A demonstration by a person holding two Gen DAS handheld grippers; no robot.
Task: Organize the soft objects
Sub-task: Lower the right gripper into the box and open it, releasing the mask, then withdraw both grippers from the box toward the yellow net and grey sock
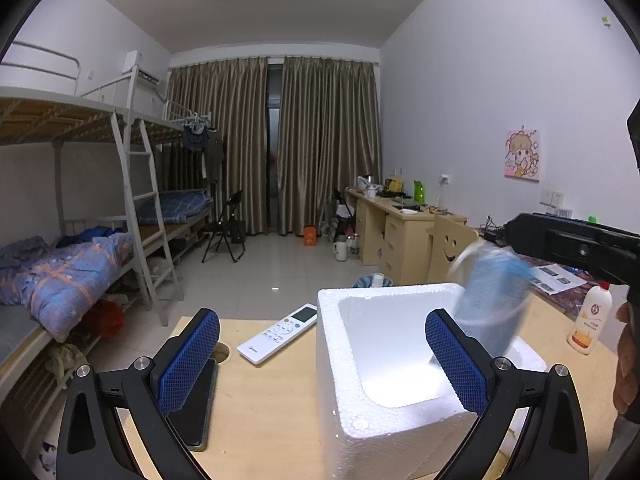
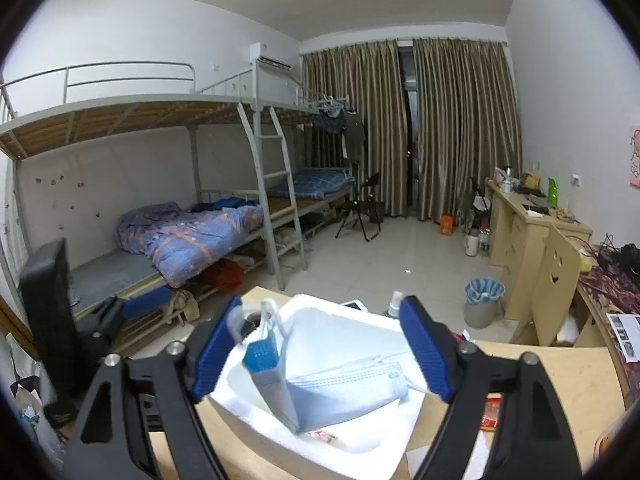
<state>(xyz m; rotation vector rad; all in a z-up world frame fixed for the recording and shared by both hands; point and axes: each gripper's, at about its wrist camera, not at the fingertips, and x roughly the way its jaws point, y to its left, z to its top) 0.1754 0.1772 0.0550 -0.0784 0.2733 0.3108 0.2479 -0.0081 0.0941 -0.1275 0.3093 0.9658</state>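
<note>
Wooden table holds foam box; dorm bunk beds.

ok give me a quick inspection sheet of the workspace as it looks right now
surface: wooden table, pale top, a round hole near its left edge
job's things: blue face masks over the open white foam box; blurred in the left wrist view
clutter: white remote, white bottle, dark flat slab, printed papers
grippers: left hand-held gripper open, foam box wall between its fingers; right hand-held gripper open, masks between the fingers, one loop draped at the left finger
cables: dark tangle on the far desk
surroundings: bunk beds, curtains, bin
</note>
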